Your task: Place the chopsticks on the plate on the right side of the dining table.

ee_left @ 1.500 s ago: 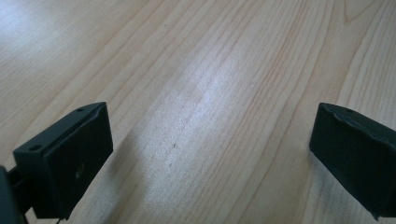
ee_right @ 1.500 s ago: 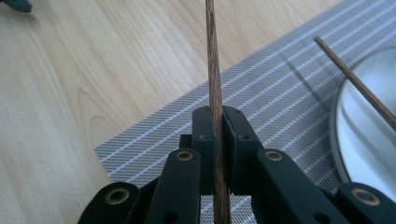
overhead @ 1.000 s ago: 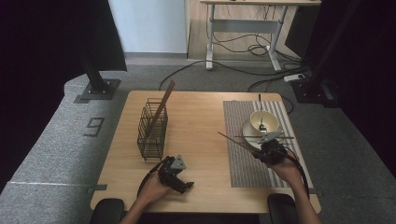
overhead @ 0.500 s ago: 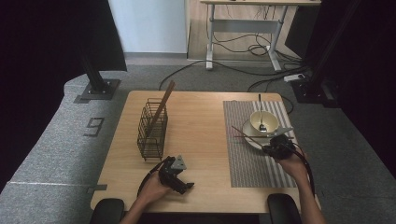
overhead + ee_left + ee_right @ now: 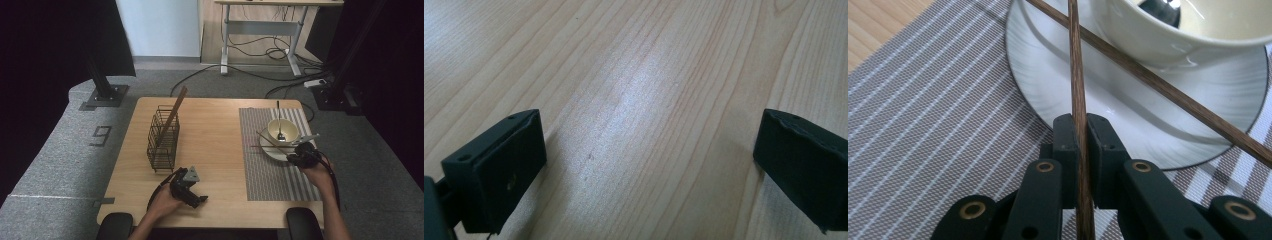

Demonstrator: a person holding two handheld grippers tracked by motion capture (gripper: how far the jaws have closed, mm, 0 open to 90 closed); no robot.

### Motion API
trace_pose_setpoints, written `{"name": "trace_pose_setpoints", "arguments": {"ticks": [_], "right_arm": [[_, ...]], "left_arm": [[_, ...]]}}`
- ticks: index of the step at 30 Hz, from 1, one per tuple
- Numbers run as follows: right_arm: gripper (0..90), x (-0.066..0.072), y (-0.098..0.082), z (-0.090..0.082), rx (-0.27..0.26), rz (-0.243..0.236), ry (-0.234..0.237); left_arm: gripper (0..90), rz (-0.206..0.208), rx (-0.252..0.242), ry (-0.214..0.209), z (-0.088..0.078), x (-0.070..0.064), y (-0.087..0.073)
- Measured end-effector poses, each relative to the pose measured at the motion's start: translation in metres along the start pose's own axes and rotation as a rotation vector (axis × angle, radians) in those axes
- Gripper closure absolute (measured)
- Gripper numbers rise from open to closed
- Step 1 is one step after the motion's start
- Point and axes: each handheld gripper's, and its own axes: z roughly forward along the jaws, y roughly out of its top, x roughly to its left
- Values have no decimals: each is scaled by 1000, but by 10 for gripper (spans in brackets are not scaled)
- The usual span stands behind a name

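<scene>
My right gripper (image 5: 296, 151) (image 5: 1082, 131) is shut on a dark wooden chopstick (image 5: 267, 147) (image 5: 1076, 75), which reaches left over the rim of the white plate (image 5: 270, 151) (image 5: 1048, 95). A second chopstick (image 5: 272, 140) (image 5: 1168, 87) lies slanted across that plate, against the cream bowl (image 5: 283, 131) (image 5: 1168, 42). A spoon (image 5: 280, 125) stands in the bowl. My left gripper (image 5: 196, 192) (image 5: 649, 155) rests open near the table's front edge, with bare wood between its jaws. A wire basket (image 5: 163, 140) on the left holds one upright wooden stick (image 5: 173, 114).
A striped grey placemat (image 5: 280, 175) (image 5: 933, 115) covers the right side of the wooden table (image 5: 215, 135) under the plate. Grey floor padding surrounds the table, and cables and a desk frame lie beyond its far edge.
My right gripper has moved right and slightly down with the chopstick, bringing it over the plate's near rim. The left gripper has stayed put.
</scene>
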Motion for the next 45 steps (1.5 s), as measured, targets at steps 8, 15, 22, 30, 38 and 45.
{"name": "trace_pose_setpoints", "arguments": {"ticks": [8,15,22,30,38,45], "right_arm": [[795,-12,-7,2,20,24,-14],[778,-17,-10,3,9,44,-20],[719,-21,-12,3,-18,69,-35],[683,-24,-18,3,-72,141,-59],[563,-25,-18,7,-77,177,-121],[439,-28,-17,8,-63,181,-189]], "left_arm": [[4,-2,2,-5,0,0,0],[4,-2,0,-3,0,0,0],[5,0,3,-4,0,0,0],[4,-3,2,-4,0,0,0],[4,-1,2,-6,0,0,0],[3,18,3,-26,2,1,2]]}}
